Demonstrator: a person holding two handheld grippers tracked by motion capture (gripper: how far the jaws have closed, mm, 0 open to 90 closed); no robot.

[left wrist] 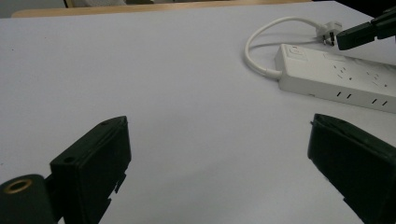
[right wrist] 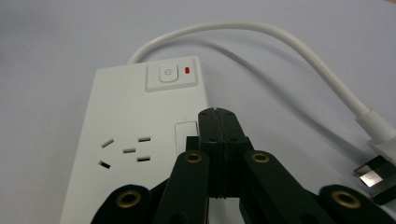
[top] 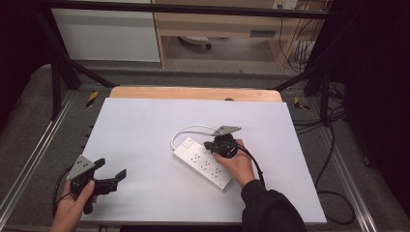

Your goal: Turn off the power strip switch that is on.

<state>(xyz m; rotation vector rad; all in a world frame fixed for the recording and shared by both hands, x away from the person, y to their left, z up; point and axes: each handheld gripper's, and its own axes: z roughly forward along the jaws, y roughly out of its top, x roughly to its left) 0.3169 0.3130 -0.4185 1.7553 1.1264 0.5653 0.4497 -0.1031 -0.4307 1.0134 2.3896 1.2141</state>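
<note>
Pressing: my read is that the work in hand is pushing the switch [right wrist: 169, 74] on the power strip [top: 203, 162], and it is not yet done.
Right gripper [right wrist: 218, 116]: jaws clenched together with nothing between them, tips hovering over the strip's top face just short of the switch; I cannot tell whether they touch the plastic.
Left gripper [top: 109, 175]: jaws spread wide and empty, resting near the table's front left corner, well apart from the strip.
Strip: lies flat and slanted on the white table [top: 145, 125], right of centre, switch end toward the far side.
Switch: square white button beside a small red mark [right wrist: 187, 71]; whether that mark is lit or only coloured is unclear.
Cord [top: 186, 130]: loops from the switch end round to the plug [right wrist: 373, 175], which lies loose on the table just beside the strip, plugged into nothing.
Done so far: closed tips are lined up over the strip, aimed at the button end.
Left to do: move the tips forward onto the button, press down, then lift away.
Risk: closed tips are broad, so they could land on the button's frame rather than the button itself.
</note>
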